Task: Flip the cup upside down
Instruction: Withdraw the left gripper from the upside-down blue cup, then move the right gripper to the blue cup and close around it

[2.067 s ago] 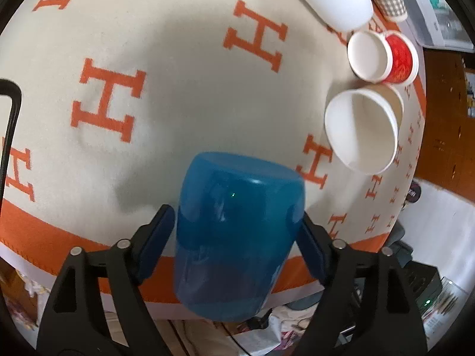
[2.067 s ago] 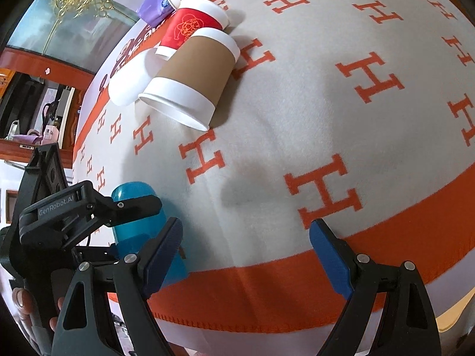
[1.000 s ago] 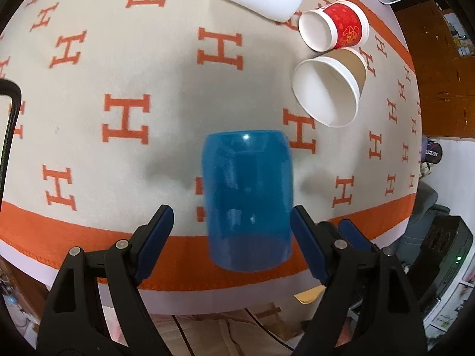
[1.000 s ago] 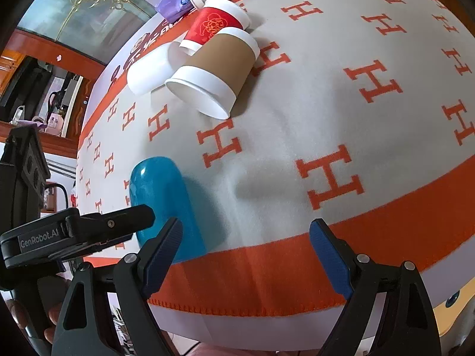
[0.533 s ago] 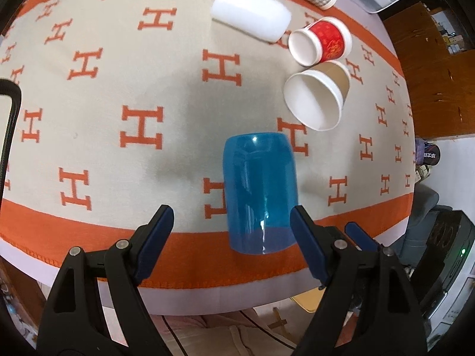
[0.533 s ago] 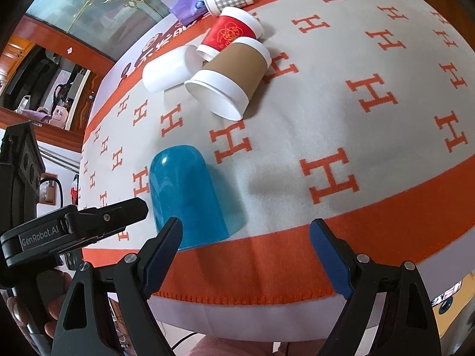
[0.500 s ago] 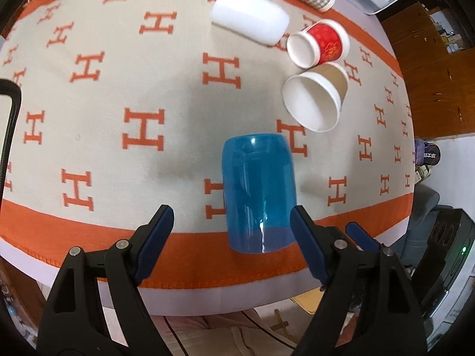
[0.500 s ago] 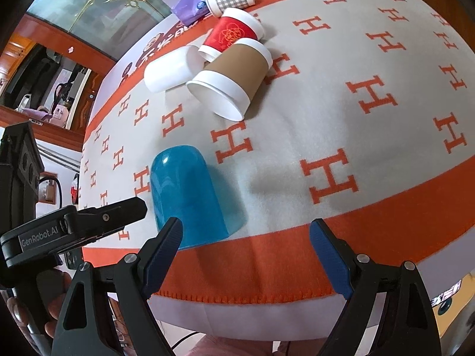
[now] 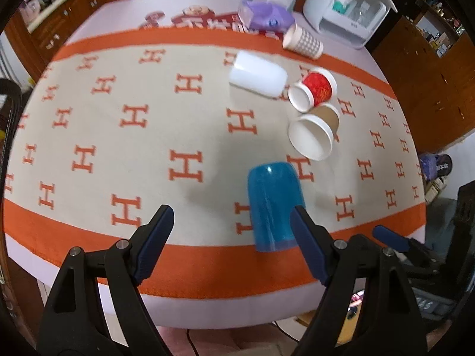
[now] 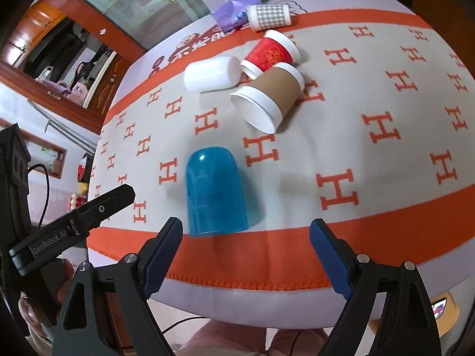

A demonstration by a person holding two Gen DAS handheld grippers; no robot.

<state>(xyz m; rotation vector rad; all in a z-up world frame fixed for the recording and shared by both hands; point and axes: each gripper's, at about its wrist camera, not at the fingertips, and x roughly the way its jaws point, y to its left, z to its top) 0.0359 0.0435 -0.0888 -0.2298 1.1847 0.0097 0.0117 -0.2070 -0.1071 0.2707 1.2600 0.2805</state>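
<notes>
**Blue cup stands inverted as left gripper backs away**

The translucent blue cup (image 9: pixel 274 206) now stands mouth-down on the orange border of the H-patterned cloth (image 9: pixel 124 136), its rounded closed base on top. Two seconds ago it sat clamped between the fingers of the left gripper (image 9: pixel 231 237); that tool has since let go and drawn back, and its jaws now stand wide with nothing between them. The cup is just ahead of the right-hand fingertip (image 9: pixel 299 222), apart from it as far as the left wrist view shows. The right gripper (image 10: pixel 246 247) hangs open and empty too, with the cup just ahead and to the left of its left finger.

Judged from this, the flip looks complete, and only the retreat remains.

The cup is smooth, glossy plastic, a slightly tapered cylinder with a domed end. Farther ahead of both tools, well apart from it, lie a brown-sleeved paper cup (image 10: pixel 268 101), a red paper cup (image 10: pixel 270 53), a white plastic cup (image 10: pixel 212 74) and a checked paper cup (image 10: pixel 268 16), all on their sides. The cloth looks soft and woven.
</notes>
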